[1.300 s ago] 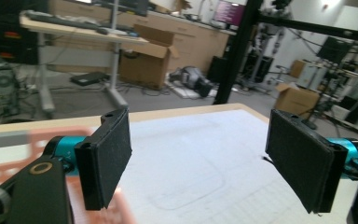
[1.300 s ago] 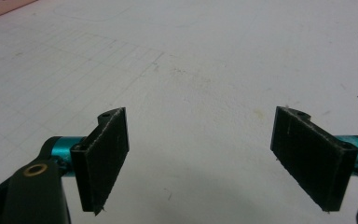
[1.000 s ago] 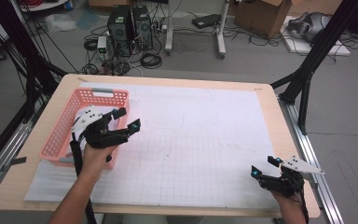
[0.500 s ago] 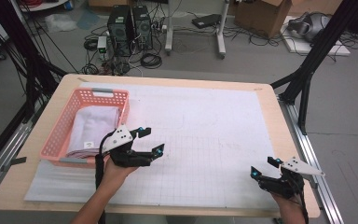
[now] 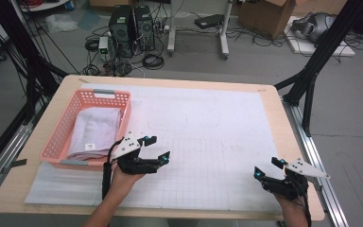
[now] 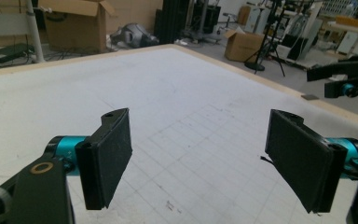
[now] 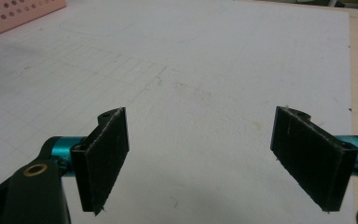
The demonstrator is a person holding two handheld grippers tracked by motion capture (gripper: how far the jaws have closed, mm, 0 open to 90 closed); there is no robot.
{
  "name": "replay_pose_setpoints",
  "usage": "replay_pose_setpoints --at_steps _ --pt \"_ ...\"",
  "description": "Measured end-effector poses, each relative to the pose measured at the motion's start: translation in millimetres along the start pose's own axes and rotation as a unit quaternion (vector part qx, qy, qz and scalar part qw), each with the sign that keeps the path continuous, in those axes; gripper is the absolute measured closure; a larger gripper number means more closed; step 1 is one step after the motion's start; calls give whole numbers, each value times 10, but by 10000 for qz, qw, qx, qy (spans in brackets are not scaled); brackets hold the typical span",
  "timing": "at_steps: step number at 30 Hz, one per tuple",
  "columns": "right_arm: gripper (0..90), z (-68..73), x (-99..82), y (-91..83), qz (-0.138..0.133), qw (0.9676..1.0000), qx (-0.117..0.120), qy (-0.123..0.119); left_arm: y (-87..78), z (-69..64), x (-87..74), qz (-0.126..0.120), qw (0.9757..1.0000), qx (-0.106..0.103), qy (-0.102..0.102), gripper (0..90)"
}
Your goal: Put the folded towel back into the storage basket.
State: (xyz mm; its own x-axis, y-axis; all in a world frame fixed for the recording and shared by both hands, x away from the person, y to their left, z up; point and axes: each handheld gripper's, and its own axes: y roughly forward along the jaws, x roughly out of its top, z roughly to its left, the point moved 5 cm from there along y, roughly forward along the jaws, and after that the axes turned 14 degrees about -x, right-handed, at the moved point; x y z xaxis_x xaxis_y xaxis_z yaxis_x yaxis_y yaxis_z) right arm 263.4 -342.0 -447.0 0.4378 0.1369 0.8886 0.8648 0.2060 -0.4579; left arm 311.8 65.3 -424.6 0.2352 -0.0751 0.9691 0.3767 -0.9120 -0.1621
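A pink plastic basket [image 5: 54, 144] stands on the table's left side with a folded pale lilac cloth [image 5: 95, 130] lying inside it. My left gripper [image 5: 156, 147] hovers open just right of the basket's near corner, nothing between its jaws. In the left gripper view the left gripper [image 6: 198, 158] looks across the white gridded mat [image 6: 177, 107] with jaws wide apart. My right gripper [image 5: 267, 168] rests open near the table's front right corner. The right gripper [image 7: 198, 161] is likewise wide open over bare mat, and the basket [image 7: 14, 16] edge shows at top left.
The white gridded mat [image 5: 208, 137] covers most of the wooden table [image 5: 59, 92]. Beyond the far edge are computer towers [image 5: 130, 23], cables and cardboard boxes [image 5: 264, 14] on the floor. Black frame legs [image 5: 312, 71] stand at the right, a metal rail [image 5: 319, 161] along the right edge.
My left gripper has pulled out of the basket, moving right and toward the near edge, and is now over the mat. The cloth stays in the basket. The right gripper has not moved.
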Motion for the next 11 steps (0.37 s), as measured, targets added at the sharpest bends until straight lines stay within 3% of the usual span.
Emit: replay_pose_setpoints --at_steps 11 --pt "182 -4 -1 8 9 10000 18 -27 -12 48 -63 41 9999 87 -78 232"
